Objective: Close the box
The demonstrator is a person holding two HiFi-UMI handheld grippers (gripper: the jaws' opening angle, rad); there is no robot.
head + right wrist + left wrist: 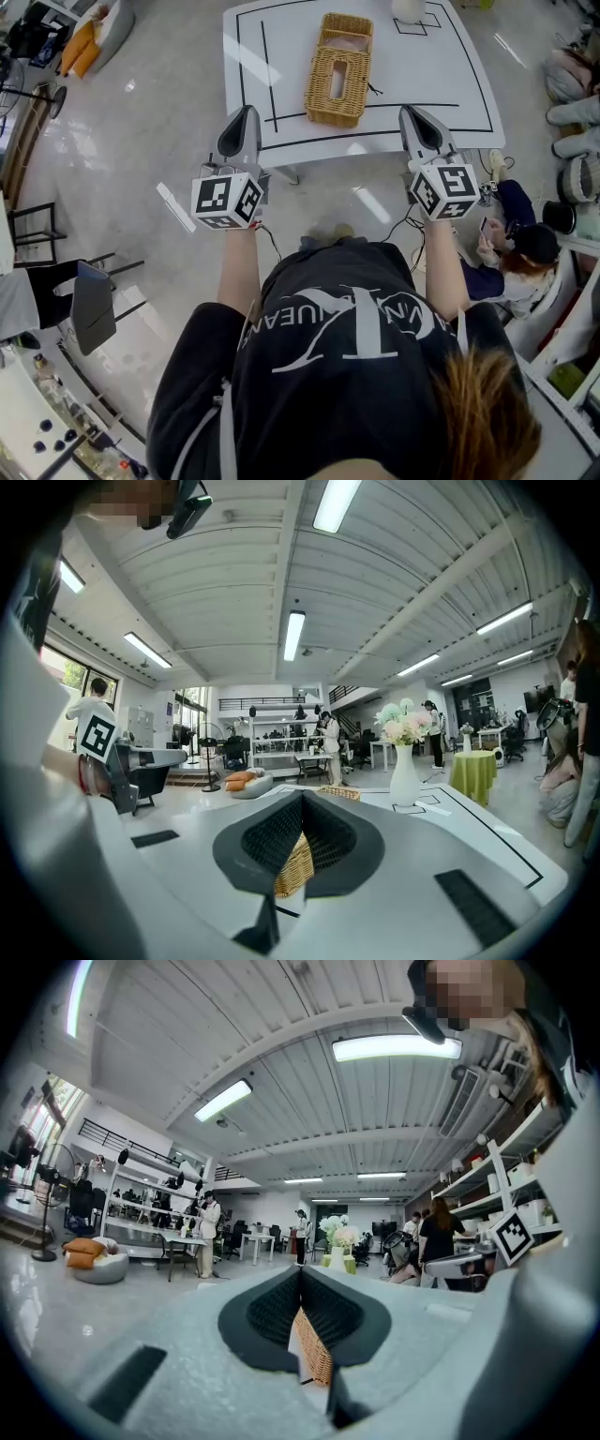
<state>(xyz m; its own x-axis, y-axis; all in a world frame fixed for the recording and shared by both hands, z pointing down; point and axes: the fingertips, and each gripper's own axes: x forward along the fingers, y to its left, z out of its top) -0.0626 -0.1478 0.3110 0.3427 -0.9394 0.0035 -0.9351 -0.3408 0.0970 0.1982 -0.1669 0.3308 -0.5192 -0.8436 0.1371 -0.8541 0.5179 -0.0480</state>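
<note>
The left hand-held gripper [245, 112] and right hand-held gripper [411, 113], jaws together and empty, point level over the table [450, 84] toward the seemingly open box [339, 75], probably to push its lid.

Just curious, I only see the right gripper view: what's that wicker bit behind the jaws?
Observer: A wicker box on a white table. From above, its top has a slot.
Operator: Is anything touching it?
Observer: No. The left gripper and right gripper are held on the box's near side, one to each side, clear of it.
Operator: Is the left one holding something?
Observer: No. Its own view shows its jaws together, with nothing between them.
</note>
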